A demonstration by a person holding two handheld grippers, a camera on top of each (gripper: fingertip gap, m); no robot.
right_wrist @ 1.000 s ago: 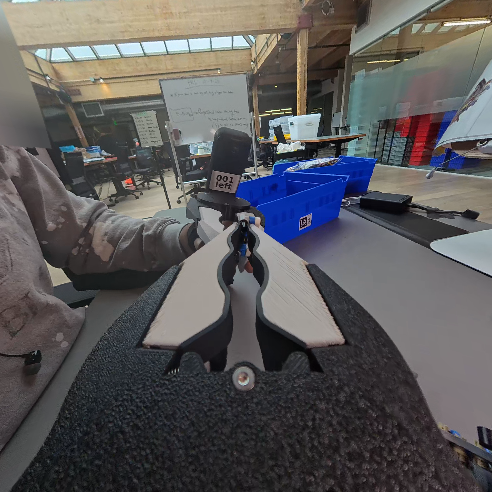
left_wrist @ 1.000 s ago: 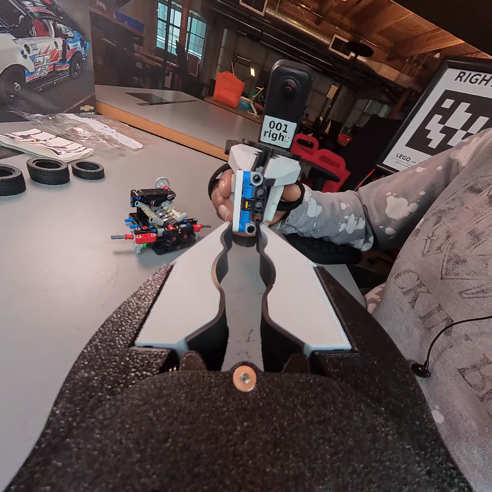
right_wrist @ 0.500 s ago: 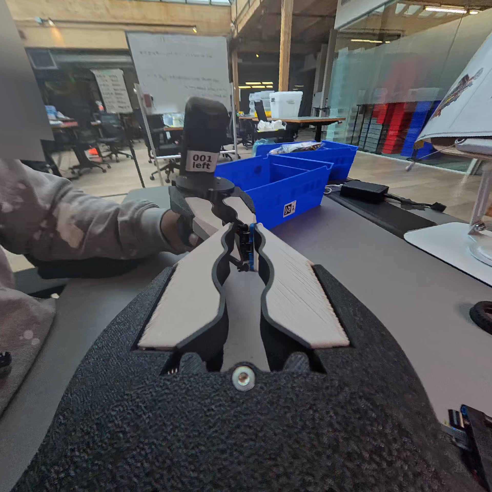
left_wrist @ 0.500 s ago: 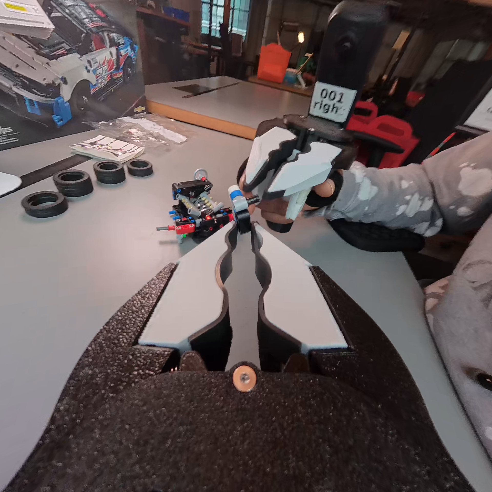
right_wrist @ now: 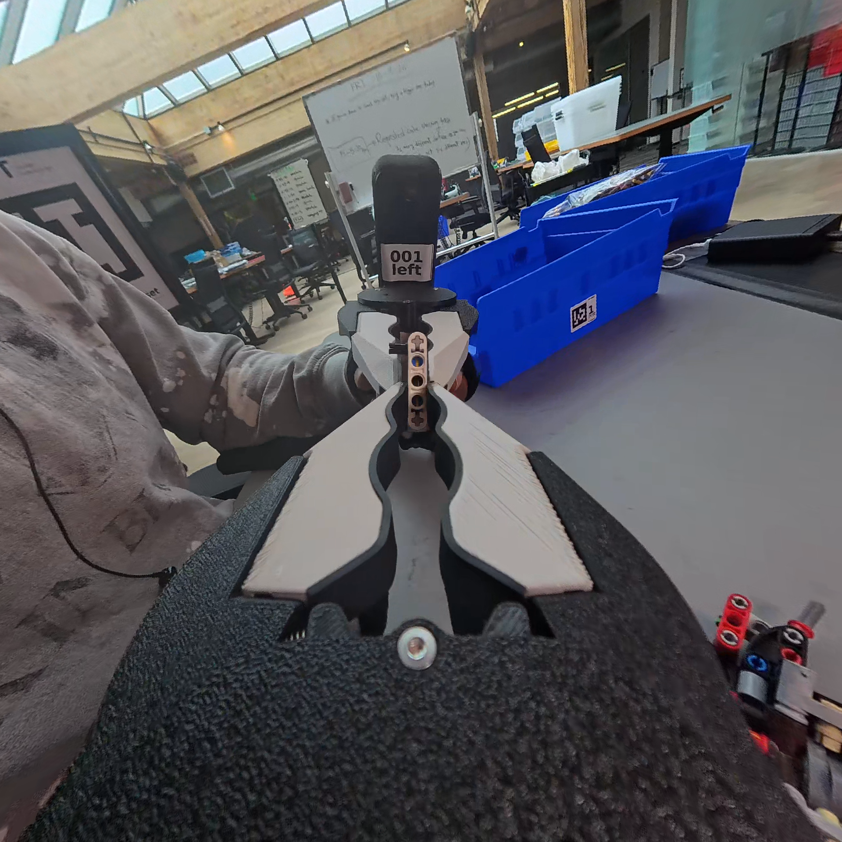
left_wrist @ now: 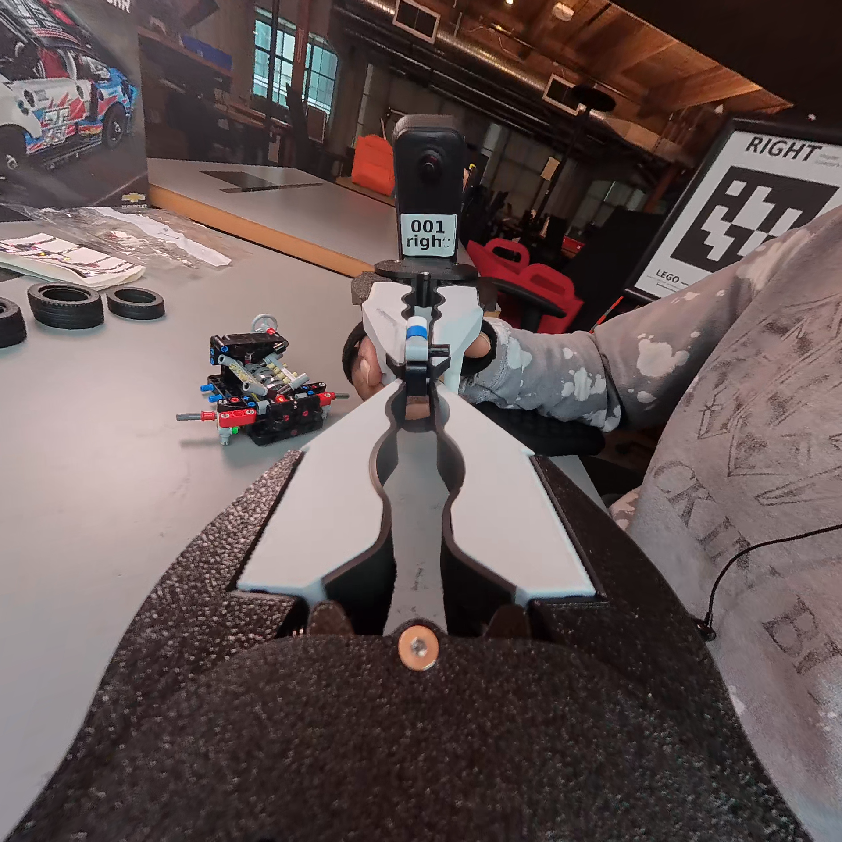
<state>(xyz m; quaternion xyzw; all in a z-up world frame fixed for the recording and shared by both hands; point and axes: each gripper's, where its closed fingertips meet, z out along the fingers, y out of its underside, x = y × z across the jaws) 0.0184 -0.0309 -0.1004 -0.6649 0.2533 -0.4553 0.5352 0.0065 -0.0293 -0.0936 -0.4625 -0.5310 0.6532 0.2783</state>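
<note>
2 claws meet nose to nose above the grey table (left_wrist: 91, 501). The left claw (left_wrist: 415, 387) is clamped on the black end of a small brick-piece sub-assembly (left_wrist: 417, 351); the right claw (right_wrist: 417, 405) pinches its grey holed beam (right_wrist: 417, 382). Light, stiff plastic, I'd say, with press-fit joints that could pop, so grip the beam's flat sides. A half-built chassis (left_wrist: 262, 387) sits nearby, then 3 tyres (left_wrist: 66, 305).

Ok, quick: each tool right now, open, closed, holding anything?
Left tool: closed on the small brick assembly, at its black lower end.
Right tool: closed on the same assembly, gripping its light grey holed beam.
</note>
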